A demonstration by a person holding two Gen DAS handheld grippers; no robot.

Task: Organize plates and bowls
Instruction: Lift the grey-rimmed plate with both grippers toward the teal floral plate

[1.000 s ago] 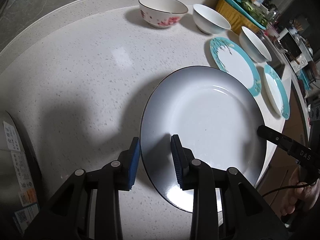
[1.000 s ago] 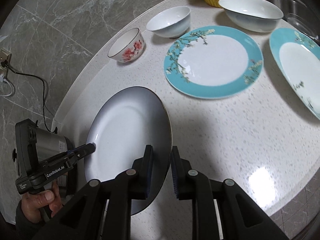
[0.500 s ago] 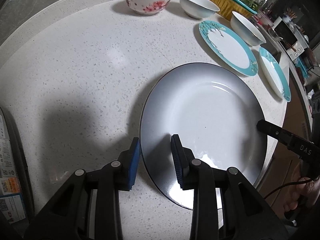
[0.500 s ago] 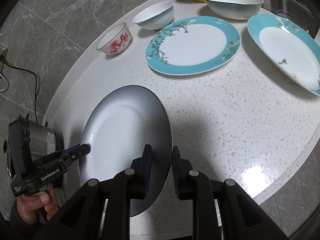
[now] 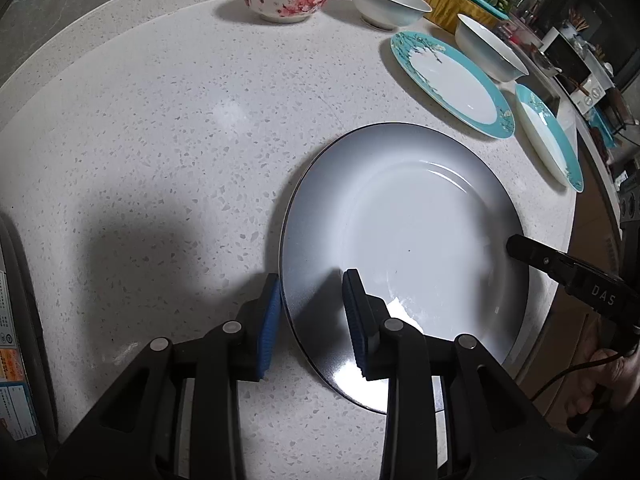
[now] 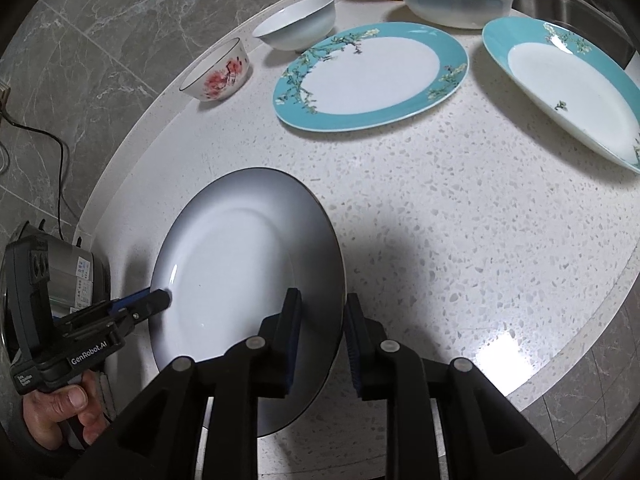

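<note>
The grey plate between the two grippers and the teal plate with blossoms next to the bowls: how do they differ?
The grey plate has a plain shaded rim with a thin dark edge; the teal plate has a broad turquoise band with flowering branches. The grey plate has a gripper straddling its rim on each side; the teal plate lies untouched. The grey plate sits at the counter's near edge, the teal one farther back. Both are round with white centres.

"DAS" in white letters on the black arm of the right tongs (image 5: 516, 246), "GenRobot.AI" in white on the black body of the left tongs (image 6: 162, 300), small printed labels on the grey appliance (image 6: 76, 276) too small to read
</note>
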